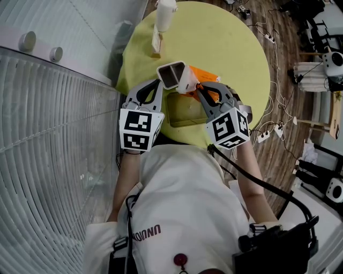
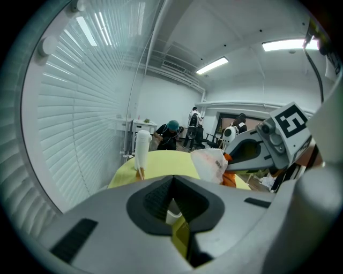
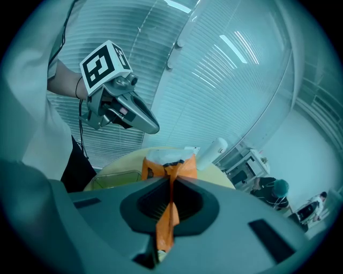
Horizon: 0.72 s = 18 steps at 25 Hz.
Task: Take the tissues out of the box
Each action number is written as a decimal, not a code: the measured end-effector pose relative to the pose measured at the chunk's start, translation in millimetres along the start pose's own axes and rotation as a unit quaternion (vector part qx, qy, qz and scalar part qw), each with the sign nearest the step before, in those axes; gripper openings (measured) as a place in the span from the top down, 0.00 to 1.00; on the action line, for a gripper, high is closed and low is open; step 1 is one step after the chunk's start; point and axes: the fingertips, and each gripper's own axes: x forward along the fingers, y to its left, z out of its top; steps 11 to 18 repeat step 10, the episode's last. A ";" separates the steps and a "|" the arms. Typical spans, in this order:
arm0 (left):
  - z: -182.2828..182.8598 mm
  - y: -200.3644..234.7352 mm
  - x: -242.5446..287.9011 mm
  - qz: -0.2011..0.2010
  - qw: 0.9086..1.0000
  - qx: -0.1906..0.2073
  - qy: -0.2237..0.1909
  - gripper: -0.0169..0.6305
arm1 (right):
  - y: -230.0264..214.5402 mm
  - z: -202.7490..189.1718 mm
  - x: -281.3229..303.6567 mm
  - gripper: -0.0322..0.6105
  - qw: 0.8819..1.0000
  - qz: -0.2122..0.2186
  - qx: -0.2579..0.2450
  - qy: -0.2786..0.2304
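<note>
Above the round yellow-green table (image 1: 236,48), a small white box (image 1: 171,74) hangs with its open end toward me. My left gripper (image 1: 159,83) is shut on the box's left edge; a white sliver shows between its pads (image 2: 172,184). An orange-and-white tissue pack (image 1: 188,80) sits just right of the box. My right gripper (image 1: 199,90) is shut on the pack's orange film (image 3: 170,182). The pack (image 3: 169,163) stands upright beyond the right jaws, and the left gripper view shows it (image 2: 211,163) beside the right gripper (image 2: 228,160).
A clear shallow tray (image 1: 177,124) lies on the table under both grippers. A white bottle (image 1: 165,13) and a small wooden piece (image 1: 156,45) stand at the far edge. Cables and power strips (image 1: 268,134) lie on the floor to the right. Window blinds fill the left.
</note>
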 end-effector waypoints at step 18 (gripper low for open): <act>-1.2 -1.7 -0.1 -0.001 1.000 0.000 0.000 0.95 | 1.1 -1.4 -0.3 0.92 1.000 0.001 -0.002 0.001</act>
